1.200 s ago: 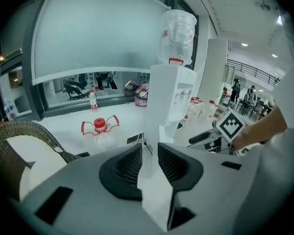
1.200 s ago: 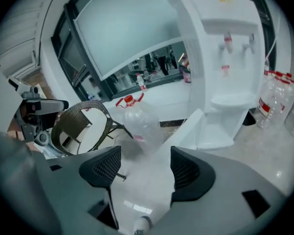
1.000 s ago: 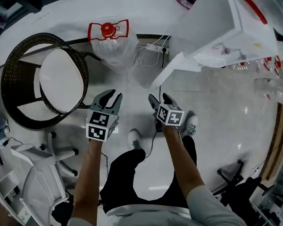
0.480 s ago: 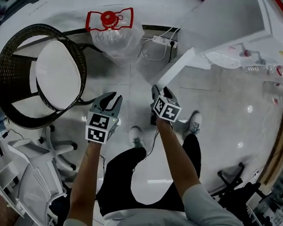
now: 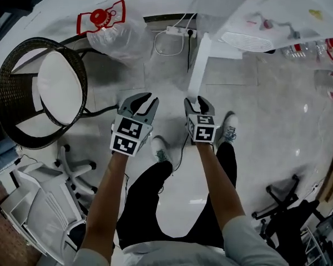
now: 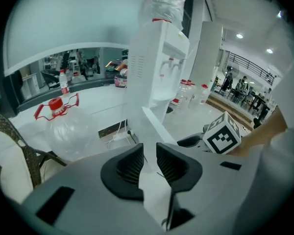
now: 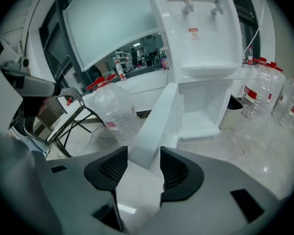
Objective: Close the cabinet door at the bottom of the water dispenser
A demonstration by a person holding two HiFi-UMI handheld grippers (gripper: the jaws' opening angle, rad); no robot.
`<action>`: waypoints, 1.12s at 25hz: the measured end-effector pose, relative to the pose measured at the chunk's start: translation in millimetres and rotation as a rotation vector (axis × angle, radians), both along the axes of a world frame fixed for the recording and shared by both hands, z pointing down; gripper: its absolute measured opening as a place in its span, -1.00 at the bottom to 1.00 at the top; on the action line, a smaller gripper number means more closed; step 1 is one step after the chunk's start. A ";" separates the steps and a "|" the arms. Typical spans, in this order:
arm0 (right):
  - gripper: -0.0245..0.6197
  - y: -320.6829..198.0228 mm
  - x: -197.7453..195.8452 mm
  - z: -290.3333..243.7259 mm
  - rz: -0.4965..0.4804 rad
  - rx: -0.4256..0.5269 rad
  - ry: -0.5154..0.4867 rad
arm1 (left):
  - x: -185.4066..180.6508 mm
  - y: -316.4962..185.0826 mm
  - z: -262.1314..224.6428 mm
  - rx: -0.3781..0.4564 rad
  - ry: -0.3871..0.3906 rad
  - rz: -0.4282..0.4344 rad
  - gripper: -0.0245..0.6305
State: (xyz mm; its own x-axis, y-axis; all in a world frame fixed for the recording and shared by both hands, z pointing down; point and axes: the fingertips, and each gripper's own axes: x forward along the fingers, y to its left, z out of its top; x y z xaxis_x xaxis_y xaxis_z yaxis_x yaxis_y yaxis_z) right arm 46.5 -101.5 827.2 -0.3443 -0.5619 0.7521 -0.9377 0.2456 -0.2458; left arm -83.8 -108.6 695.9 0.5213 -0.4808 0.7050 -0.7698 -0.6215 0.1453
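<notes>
The white water dispenser stands at the top right of the head view. Its bottom cabinet gapes open, and the white door swings out toward me. My right gripper sits at the door's free edge. In the right gripper view the door runs down into the gap of that gripper; the jaws have just been closing, with a sliver of space still showing beside the pads. My left gripper hovers left of the door. Its jaws have narrowed to a small gap holding nothing.
A big clear water jug with a red cap lies left of the dispenser by a power strip and cables. A wicker chair stands at the left, an office chair below it. Bottles and a bin flank the dispenser.
Both grippers moved forward and down toward the open door, and the right one now sits at its free edge. Both pairs of jaws stand narrower than a second ago.
</notes>
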 end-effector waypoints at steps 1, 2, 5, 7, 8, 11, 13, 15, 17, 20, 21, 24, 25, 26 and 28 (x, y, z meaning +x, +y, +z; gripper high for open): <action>-0.20 4.5 13.5 -1.0 -0.006 0.006 0.017 | 15.6 0.3 -0.2 -0.001 0.009 0.010 -0.63; -0.21 7.9 26.7 -2.9 -0.009 0.012 0.031 | 30.2 0.4 -0.2 -0.007 0.026 0.008 -0.63; -0.22 12.9 61.3 -7.5 -0.011 0.021 0.044 | 68.7 -1.7 -0.6 -0.026 0.066 -0.008 -0.64; -0.23 13.2 84.7 -8.0 -0.042 0.031 0.053 | 94.4 -2.9 -1.2 -0.035 0.065 0.013 -0.64; -0.23 12.9 98.0 -8.4 -0.068 0.036 0.063 | 108.6 -2.6 -2.2 -0.040 0.061 0.030 -0.64; -0.23 6.8 138.2 -8.0 -0.134 0.032 0.082 | 148.3 -9.5 -5.5 -0.041 0.052 0.065 -0.64; -0.23 -2.5 165.1 -7.5 -0.170 0.029 0.093 | 171.4 -20.9 -7.1 -0.036 0.055 0.056 -0.64; -0.24 -13.1 193.7 -8.0 -0.190 0.034 0.104 | 194.2 -29.7 -7.0 -0.043 0.052 0.050 -0.64; -0.27 -23.5 222.0 -7.3 -0.172 0.029 0.093 | 216.7 -35.8 -6.1 -0.056 0.045 0.053 -0.64; -0.28 -45.4 255.3 -6.4 -0.155 0.031 0.077 | 249.0 -49.5 -3.6 -0.068 0.044 0.053 -0.64; -0.28 -54.2 263.9 -6.8 -0.167 0.037 0.080 | 260.3 -56.0 -3.6 -0.067 0.050 0.047 -0.64; -0.28 -81.3 290.2 -7.1 -0.207 0.059 0.097 | 294.1 -76.9 -3.5 -0.046 0.068 0.030 -0.64; -0.28 -90.2 299.8 -6.2 -0.207 0.065 0.101 | 304.6 -82.9 -3.3 -0.041 0.071 0.029 -0.64; -0.28 -99.2 309.0 -5.2 -0.202 0.069 0.103 | 314.1 -88.6 -3.0 -0.037 0.075 0.028 -0.64; -0.29 -117.8 323.9 -3.6 -0.192 0.076 0.104 | 330.5 -100.2 -1.8 -0.032 0.093 0.017 -0.64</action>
State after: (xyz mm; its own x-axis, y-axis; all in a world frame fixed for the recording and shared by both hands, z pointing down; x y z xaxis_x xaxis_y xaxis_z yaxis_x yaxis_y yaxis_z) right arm 370.5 -219.3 823.6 -0.3732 -0.5502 0.7470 -0.8914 0.4358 -0.1243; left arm 246.8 -208.8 694.1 0.5932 -0.4490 0.6683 -0.7413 -0.6284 0.2358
